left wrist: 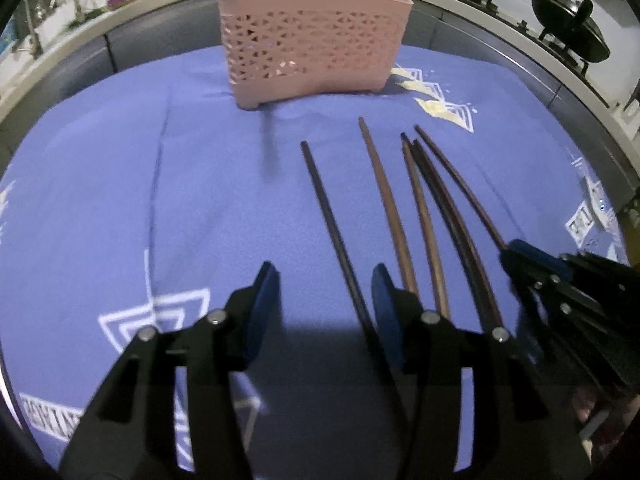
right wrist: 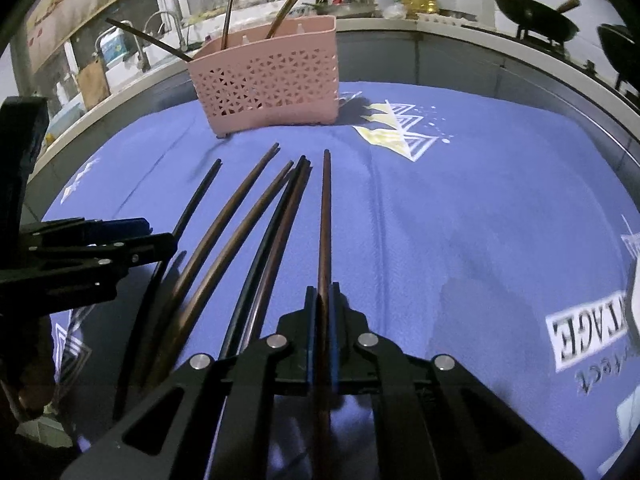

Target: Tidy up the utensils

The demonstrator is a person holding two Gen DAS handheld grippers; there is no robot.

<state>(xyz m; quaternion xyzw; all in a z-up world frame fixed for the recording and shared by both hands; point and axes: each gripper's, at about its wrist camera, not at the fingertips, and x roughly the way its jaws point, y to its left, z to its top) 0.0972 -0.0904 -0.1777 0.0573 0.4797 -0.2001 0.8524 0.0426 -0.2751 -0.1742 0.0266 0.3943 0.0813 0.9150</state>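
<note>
right gripper [right wrist: 323,300] pinched on rightmost brown chopstick [right wrist: 325,216], tip toward pink basket [right wrist: 268,80] at cloth's [right wrist: 480,208] far edge; left gripper [left wrist: 324,292] spread wide beside dark chopstick [left wrist: 324,208].

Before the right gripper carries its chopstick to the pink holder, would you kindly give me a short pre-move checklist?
1. Right gripper shut on the brown chopstick: ok.
2. Chopstick lifted off the blue cloth: cannot tell.
3. Held chopstick apart from the nearest loose chopsticks: ok.
4. Left gripper open, holding nothing: ok.
5. Pink holder upright, with room inside: ok.
6. Path to the holder free: ok.
</note>
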